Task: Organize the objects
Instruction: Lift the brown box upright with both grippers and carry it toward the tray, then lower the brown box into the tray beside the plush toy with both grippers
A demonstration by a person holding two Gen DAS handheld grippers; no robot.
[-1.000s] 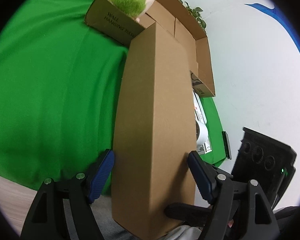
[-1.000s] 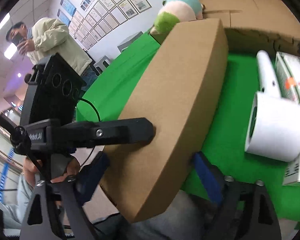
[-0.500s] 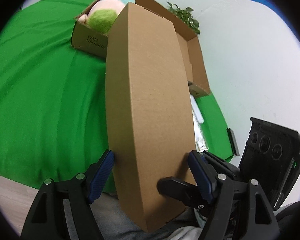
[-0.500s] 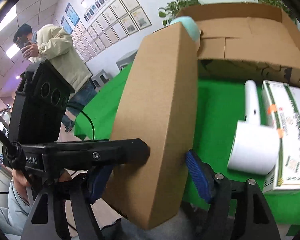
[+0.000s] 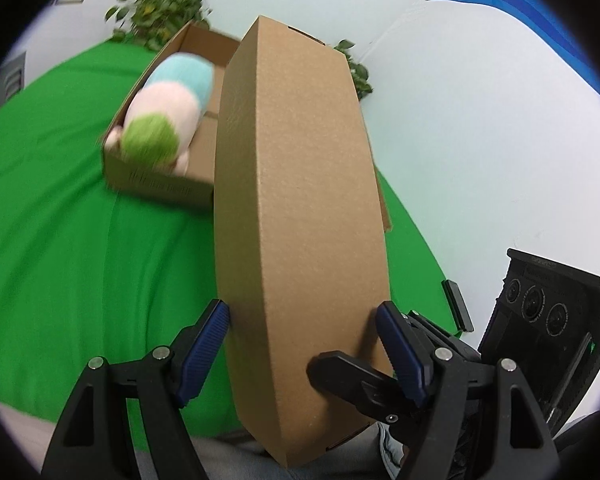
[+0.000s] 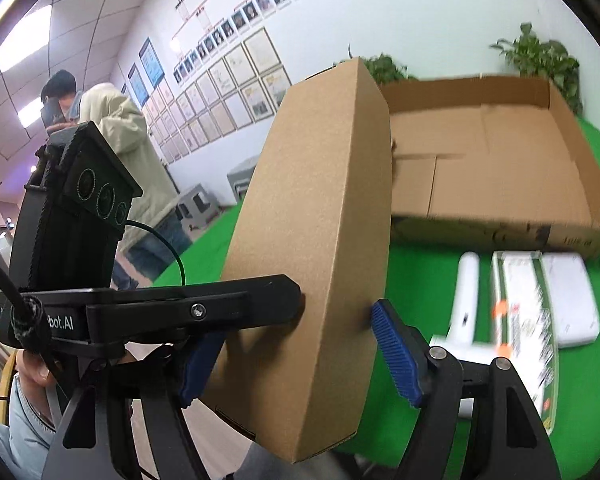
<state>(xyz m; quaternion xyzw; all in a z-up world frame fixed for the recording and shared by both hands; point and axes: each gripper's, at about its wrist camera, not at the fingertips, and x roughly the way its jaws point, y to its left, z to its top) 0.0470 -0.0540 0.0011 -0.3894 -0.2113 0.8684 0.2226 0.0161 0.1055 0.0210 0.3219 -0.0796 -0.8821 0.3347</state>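
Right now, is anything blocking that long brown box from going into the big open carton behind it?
Partly. A plush toy fills the carton's left end. The rest of its floor looks bare, and only green cloth lies between it and the long brown box. The white items sit off to the right.

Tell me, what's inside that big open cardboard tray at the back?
A plush toy in green, pink and blue lies at one end of the tray. The rest visible is bare cardboard. The tall box held in front hides the part between.
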